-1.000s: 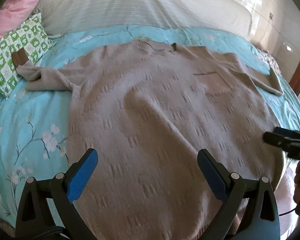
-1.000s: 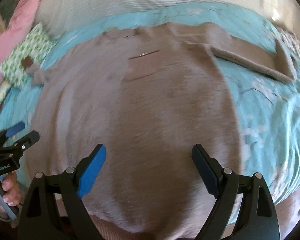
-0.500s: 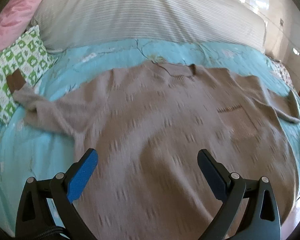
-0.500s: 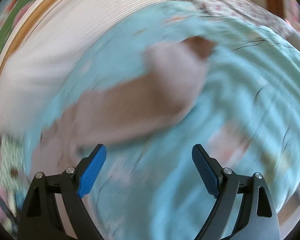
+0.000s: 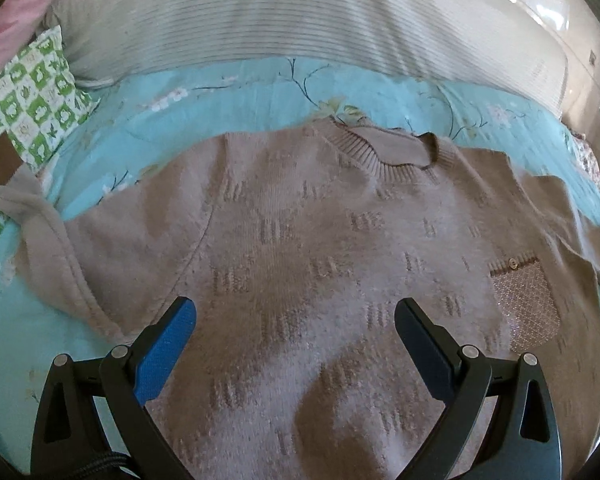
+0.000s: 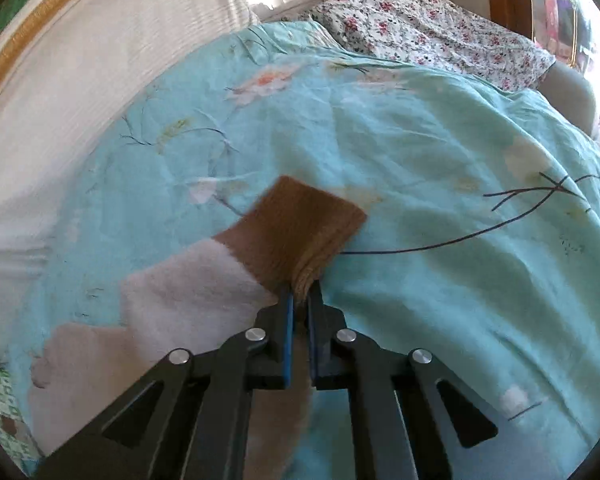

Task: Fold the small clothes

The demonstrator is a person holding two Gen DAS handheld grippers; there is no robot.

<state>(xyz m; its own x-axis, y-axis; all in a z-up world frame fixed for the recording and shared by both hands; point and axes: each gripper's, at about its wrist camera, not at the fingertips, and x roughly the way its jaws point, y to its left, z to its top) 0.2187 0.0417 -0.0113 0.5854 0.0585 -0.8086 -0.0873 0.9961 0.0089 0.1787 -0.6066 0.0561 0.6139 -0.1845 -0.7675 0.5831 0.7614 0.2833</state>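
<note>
On the turquoise bedspread (image 6: pixel 420 140), right hand-held gripper (image 6: pixel 300 300) pinching the sweater cuff (image 6: pixel 300 224), left hand-held gripper (image 5: pixel 294 312) spread wide over the sweater (image 5: pixel 300 240).

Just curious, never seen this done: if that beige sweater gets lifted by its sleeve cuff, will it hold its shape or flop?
Probably flop: the sweater is soft knit, lying rumpled on the bedspread. The brown cuff already bunches where the right gripper pinches it. Fuzzy yarn likely grips, not slips.

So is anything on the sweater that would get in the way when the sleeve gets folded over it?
Nothing visible. The sweater lies flat on the blue bedspread with nothing on top; the open left claw only hovers above it. The right claw is shut on the brown cuff, with bare bedspread around it.
</note>
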